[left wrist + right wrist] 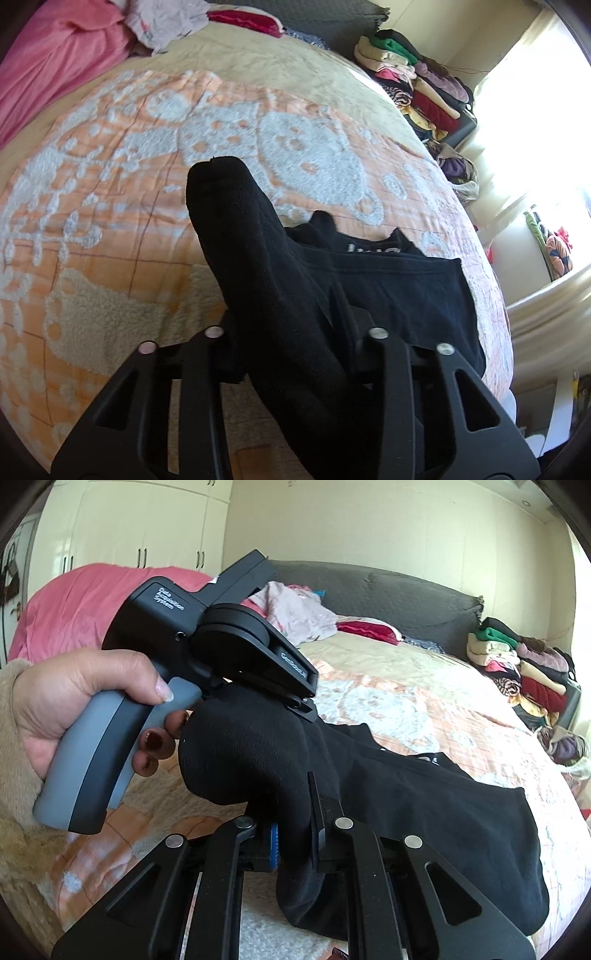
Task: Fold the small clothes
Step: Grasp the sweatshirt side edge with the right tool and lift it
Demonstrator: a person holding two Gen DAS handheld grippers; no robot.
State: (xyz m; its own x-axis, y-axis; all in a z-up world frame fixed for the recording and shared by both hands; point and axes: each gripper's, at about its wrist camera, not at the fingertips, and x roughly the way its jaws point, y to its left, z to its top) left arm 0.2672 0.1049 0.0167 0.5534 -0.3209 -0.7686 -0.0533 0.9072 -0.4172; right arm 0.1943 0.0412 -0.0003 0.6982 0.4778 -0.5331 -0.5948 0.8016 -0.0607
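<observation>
Right claw is clamped on a black sock, fabric bunched between its fingers and bulging up toward the left. The same sock runs to the left claw, also closed on it, w/ one end sticking up and forward past the fingers in the left wrist view. Sock is held up off the bed, stretched btwn the two claws.

In the right wrist view the left hand wraps the grey handle of the left claw's body; dark-painted nails show, and a fuzzy beige sleeve covers the wrist.

Just beyond and to the right of the sock, a dark blue garment lies flat on the bed, some white lettering near its far edge. Under it is a peach and white patterned blanket.

Farther back: a pink duvet on the left, a pale pink crumpled cloth and a red item near the grey headboard. At the bed's far right edge, a stack of folded clothes. Cream wardrobe doors behind.
</observation>
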